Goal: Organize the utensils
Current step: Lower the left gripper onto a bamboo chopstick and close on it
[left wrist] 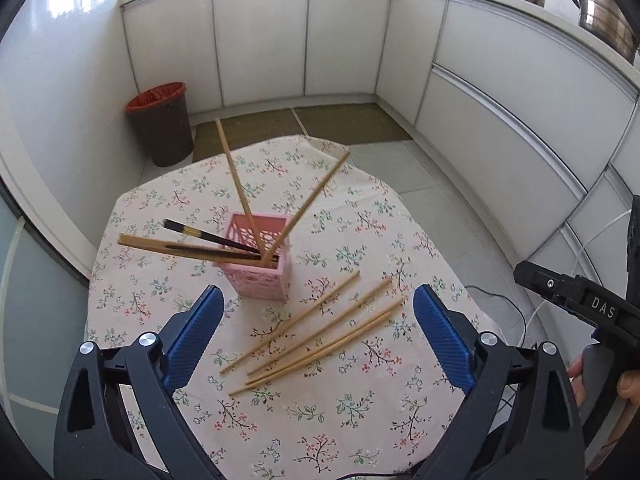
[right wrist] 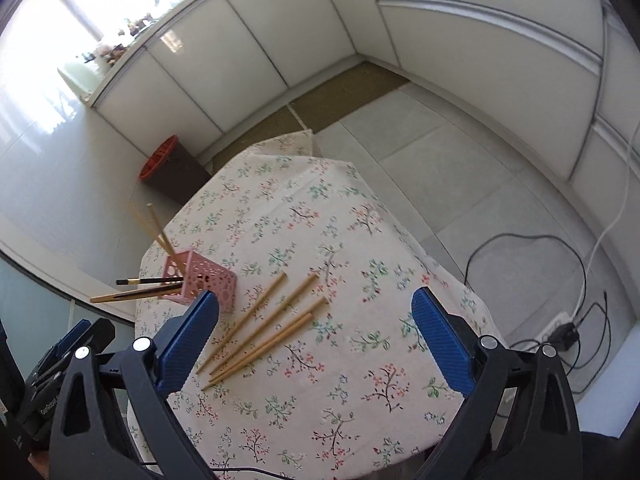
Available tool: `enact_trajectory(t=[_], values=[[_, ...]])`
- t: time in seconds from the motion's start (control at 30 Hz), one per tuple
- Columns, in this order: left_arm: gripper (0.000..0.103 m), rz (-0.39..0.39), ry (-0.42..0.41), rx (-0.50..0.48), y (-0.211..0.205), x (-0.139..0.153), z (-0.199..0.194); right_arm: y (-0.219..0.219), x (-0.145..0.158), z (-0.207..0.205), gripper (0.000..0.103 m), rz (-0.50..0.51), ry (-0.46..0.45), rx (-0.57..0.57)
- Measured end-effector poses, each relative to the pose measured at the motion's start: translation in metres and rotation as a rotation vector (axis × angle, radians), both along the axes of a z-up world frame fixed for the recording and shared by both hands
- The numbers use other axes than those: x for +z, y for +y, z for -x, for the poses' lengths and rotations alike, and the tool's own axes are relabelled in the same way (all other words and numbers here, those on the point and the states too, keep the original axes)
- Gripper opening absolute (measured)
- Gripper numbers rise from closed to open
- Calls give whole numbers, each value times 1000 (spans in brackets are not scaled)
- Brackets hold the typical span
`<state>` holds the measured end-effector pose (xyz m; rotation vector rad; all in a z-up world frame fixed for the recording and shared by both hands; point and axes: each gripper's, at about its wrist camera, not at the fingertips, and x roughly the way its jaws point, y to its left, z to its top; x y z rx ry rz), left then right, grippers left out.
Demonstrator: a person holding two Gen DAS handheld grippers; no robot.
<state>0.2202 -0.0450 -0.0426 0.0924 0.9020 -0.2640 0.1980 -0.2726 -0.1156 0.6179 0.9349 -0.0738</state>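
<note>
Beside the pink holder (left wrist: pixel 262 264) your tools (left wrist: pixel 316 336) (right wrist: pixel 316 336) are hanging wide apart, empty; the loose chopsticks (left wrist: pixel 316 332) are lying close together, so you risk pinching two.

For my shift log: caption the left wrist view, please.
Open left gripper above four loose wooden chopsticks on floral tablecloth, beside pink perforated plastic holder.

Holder (left wrist: pixel 262 258) stands on the worktop (left wrist: pixel 320 412), left of centre in the left wrist view. Chopsticks in holder (left wrist: pixel 236 184) lean out: two toward the far edge, the rest to the left, past the worktop edge. Four loose chopsticks (left wrist: pixel 316 332) lie flat on the worktop just right of and nearer than the holder, fanned, not touching it. Bin (left wrist: pixel 162 124) sits on the floor beyond the worktop's far left corner, against the cabinets (left wrist: pixel 260 40). Cables (right wrist: pixel 560 280) on the floor, right of the worktop.
</note>
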Motion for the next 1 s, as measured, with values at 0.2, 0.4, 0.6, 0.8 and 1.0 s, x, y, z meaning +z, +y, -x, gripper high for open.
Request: enact_trajectory(t=[0.2, 0.4, 0.6, 0.8, 1.0], values=[[95, -114, 117, -149, -40, -45, -11, -19, -46, 10, 94, -7, 126, -71], [95, -264, 209, -288, -72, -92, -30, -37, -71, 15, 94, -67, 203, -128], [93, -301, 284, -359, -102, -126, -54, -47, -86, 13, 94, -134, 253, -151], [60, -329, 370, -442, -133, -155, -73, -59, -95, 15, 94, -184, 281, -196], [41, -345, 408, -465, -145, -174, -89, -66, -103, 13, 94, -213, 309, -211]])
